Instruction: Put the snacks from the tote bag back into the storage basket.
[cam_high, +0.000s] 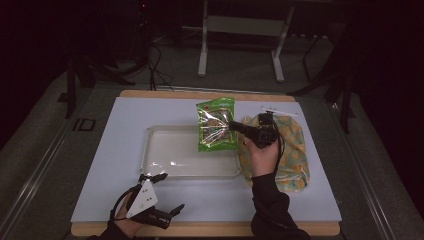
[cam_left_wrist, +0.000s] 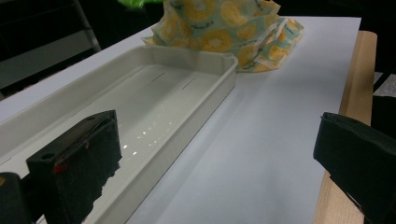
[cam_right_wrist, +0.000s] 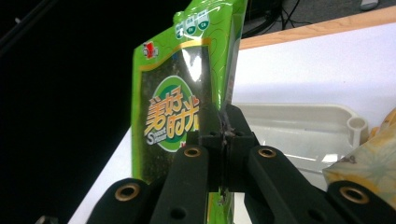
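Note:
A green snack packet (cam_high: 216, 125) with a clear window hangs over the right end of the white tray (cam_high: 165, 167); my right gripper (cam_high: 231, 125) is shut on its edge. In the right gripper view the jaws pinch the green packet (cam_right_wrist: 173, 107) with the white tray (cam_right_wrist: 299, 126) behind it. My left gripper (cam_high: 167, 192) rests open near the front edge of the table, beside the tray's front left corner. Its jaws stand wide apart in the left gripper view, one over the tray (cam_left_wrist: 187, 88), nothing between them.
A yellow patterned cloth bag (cam_high: 290, 150) lies right of the tray, also seen as the bag (cam_left_wrist: 229, 32) at the far end. A white mat (cam_high: 100, 165) covers the wooden table (cam_high: 200, 95). A white strip (cam_high: 277, 111) lies at the back right. Metal frame legs (cam_high: 202, 50) stand beyond.

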